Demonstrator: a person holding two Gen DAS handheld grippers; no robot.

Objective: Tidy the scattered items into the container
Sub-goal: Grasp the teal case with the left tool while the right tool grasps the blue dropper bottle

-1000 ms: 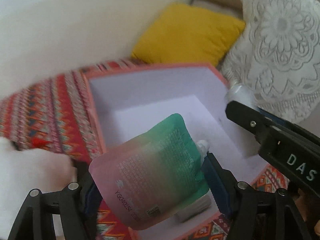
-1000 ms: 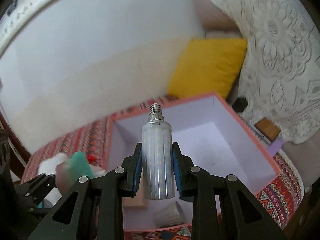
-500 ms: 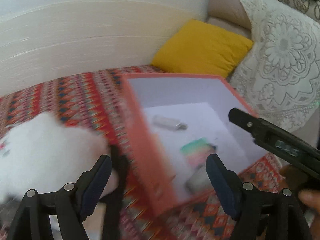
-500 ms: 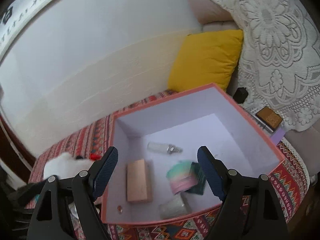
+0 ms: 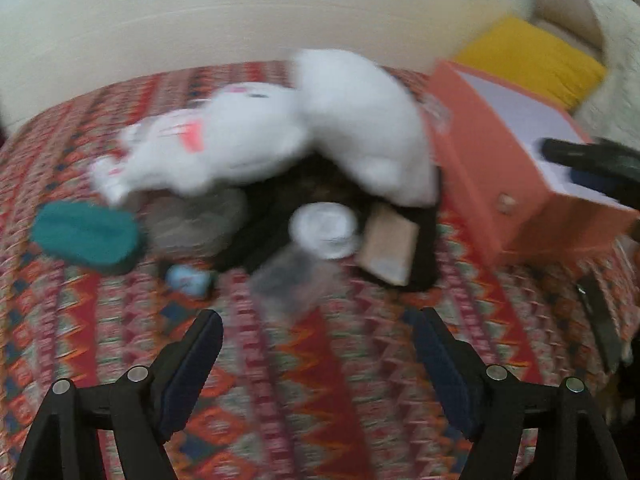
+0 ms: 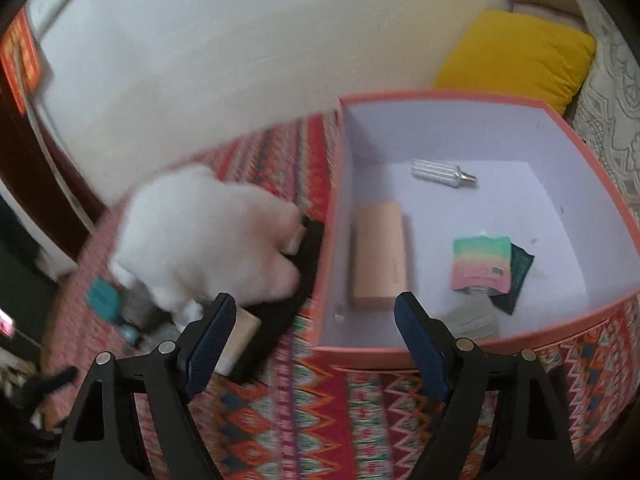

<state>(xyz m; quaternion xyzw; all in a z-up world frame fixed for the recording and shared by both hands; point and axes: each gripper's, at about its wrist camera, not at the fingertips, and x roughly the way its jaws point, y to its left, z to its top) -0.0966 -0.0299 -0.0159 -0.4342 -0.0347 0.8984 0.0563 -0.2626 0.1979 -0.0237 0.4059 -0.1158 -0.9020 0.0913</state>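
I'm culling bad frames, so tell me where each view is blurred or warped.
Left wrist view: smeared all over, the white plush toy and the clutter under it streaked; gripper fingers sharper. Right wrist view: the plush toy and cloth blurred, the inside of the box and the bulb crisp; fisheye bends the wall, dark corners.

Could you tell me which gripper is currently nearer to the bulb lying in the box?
Right. The right gripper hovers open at the box's near wall, the bulb just beyond. The left gripper faces the pile outside the box.
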